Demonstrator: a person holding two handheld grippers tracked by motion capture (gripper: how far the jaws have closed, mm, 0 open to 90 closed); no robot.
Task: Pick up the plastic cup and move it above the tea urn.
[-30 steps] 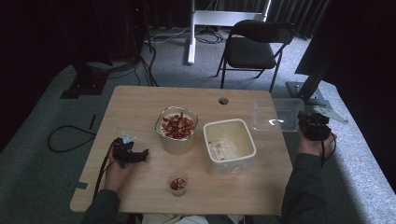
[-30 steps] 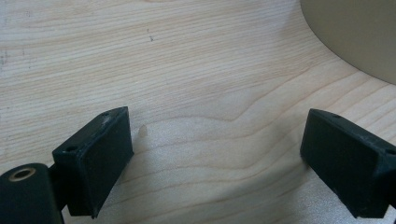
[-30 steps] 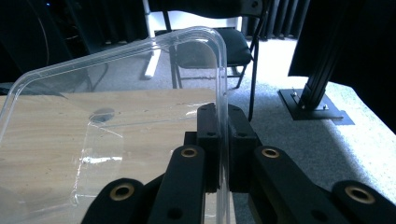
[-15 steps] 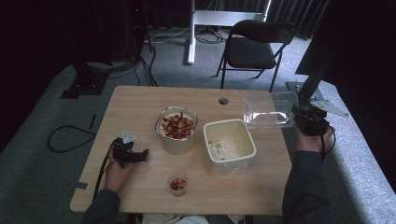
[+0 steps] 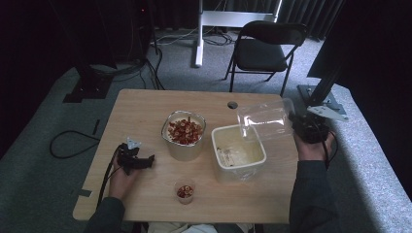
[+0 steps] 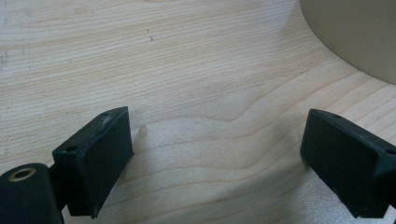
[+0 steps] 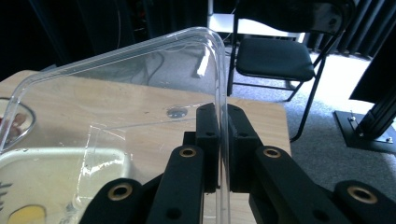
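Lid [image 5: 265, 119] of clear plastic sits clamped between the jaws of my right gripper [image 5: 307, 130]; in the right gripper view I see the two black pads pressed flat against either face of its edge [image 7: 219, 135], with no gap left. I hold it off the table [image 5: 145, 111], tilted, its far side reaching out ahead of the gripper and hanging over the near corner of the cream square container [image 5: 238, 151]. That container stands just in front of and below the gripper, open at the top, with pale residue on its floor. Beyond it, further out from my right gripper, stands the round tub of red-brown pieces [image 5: 184, 133], just beside the container but apart from it. A small clear cup [image 5: 184, 191] with a few of the same pieces stands nearer the table's front edge, between my two hands. Through the lid I make out the cable hole [image 7: 176, 112] in the tabletop and, past the table, a black folding chair [image 7: 273, 58].

My left gripper [image 5: 133, 159] rests low on the wood, well apart from the lid, its jaws spread wide with nothing but bare grain between them; a curved pale wall [image 6: 355, 37], which I cannot identify for sure, stands ahead of it to one side.
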